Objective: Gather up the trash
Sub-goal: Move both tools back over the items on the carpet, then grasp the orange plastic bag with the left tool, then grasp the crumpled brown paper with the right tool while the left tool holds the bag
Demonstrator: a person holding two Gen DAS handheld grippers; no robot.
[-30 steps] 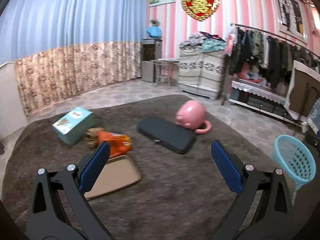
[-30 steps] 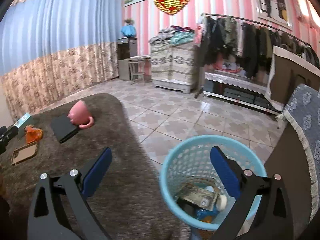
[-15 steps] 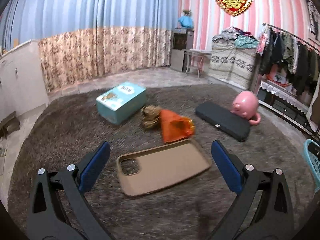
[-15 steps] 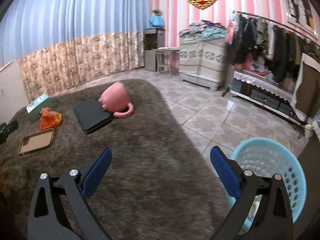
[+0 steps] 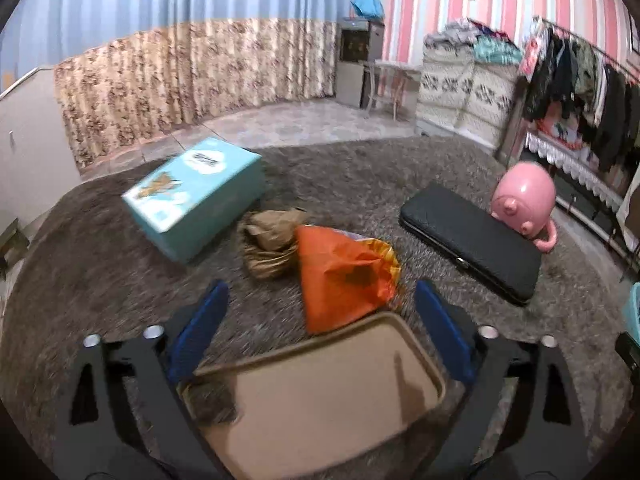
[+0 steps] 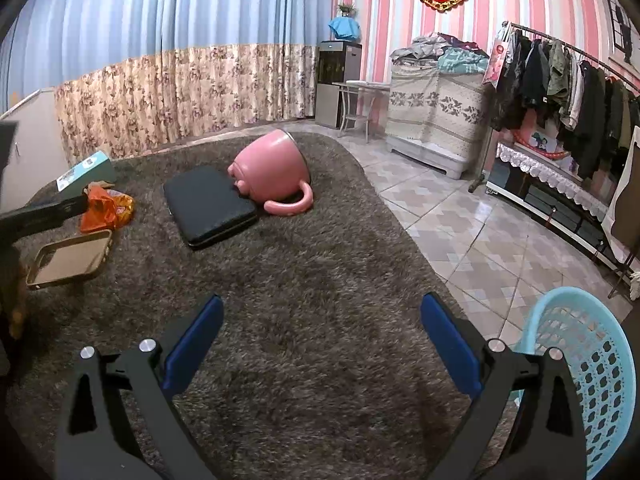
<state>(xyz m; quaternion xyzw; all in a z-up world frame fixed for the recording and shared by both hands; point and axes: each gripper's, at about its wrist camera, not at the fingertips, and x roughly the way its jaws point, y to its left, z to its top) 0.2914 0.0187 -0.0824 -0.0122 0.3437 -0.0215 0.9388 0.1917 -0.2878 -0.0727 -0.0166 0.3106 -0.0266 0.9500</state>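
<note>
1. Teal cardboard box (image 5: 196, 192) on the brown shaggy rug (image 6: 320, 280): its lid print is too blurred to read
2. Left gripper (image 5: 320, 312), jaws wide open and empty, frames the crumpled orange plastic wrapper (image 5: 344, 276); a tan phone case (image 5: 320, 396) lies beneath
3. Right gripper (image 6: 320, 328) is open, empty; the light-blue plastic basket (image 6: 592, 360) is cut off at right

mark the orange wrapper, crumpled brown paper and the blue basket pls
orange wrapper (image 5: 340, 276): left wrist view, middle of its orange face.
crumpled brown paper (image 5: 270, 240): left wrist view, centre of the wad, just left of the wrapper.
blue basket (image 6: 600, 364): right wrist view, perforated side wall, bottom right.
</note>
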